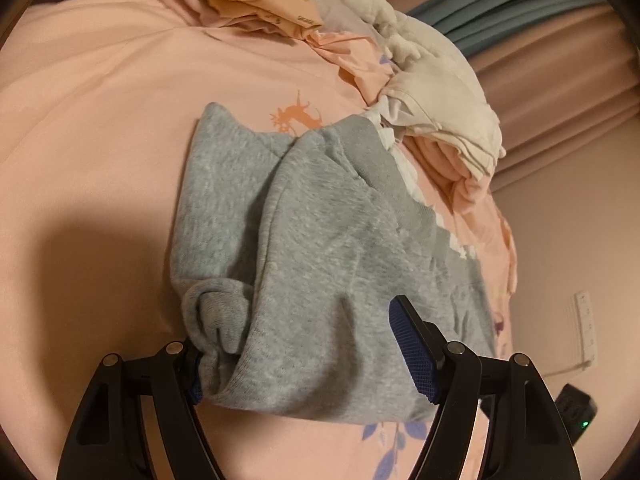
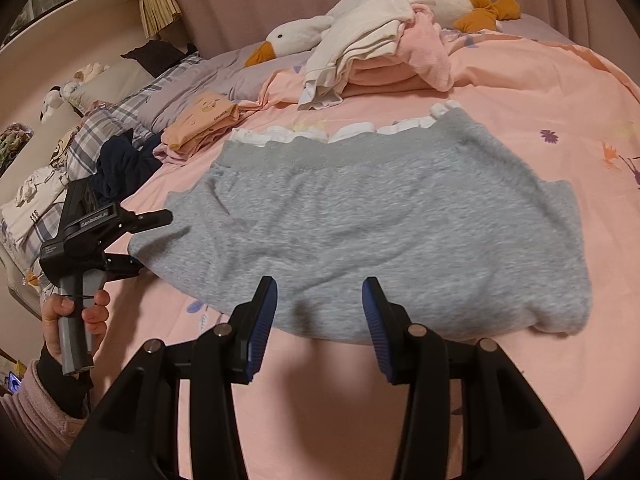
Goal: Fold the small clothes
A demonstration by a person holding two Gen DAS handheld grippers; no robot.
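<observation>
A small grey fleece garment (image 2: 372, 224) with a white frilled edge is spread on the pink printed bedsheet (image 2: 520, 380). The left hand-held gripper (image 1: 304, 344) straddles its bunched hem, jaws wide; the right hand-held gripper (image 2: 320, 320), half open, grips nothing. Only the right view shows the hand (image 2: 76, 320) and plaid pillows (image 2: 104, 128).

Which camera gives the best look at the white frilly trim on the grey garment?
The right wrist view: the white frilly trim runs unobstructed along the whole far edge of the grey garment. The left wrist view shows only a short stretch, partly hidden by grey folds.
</observation>
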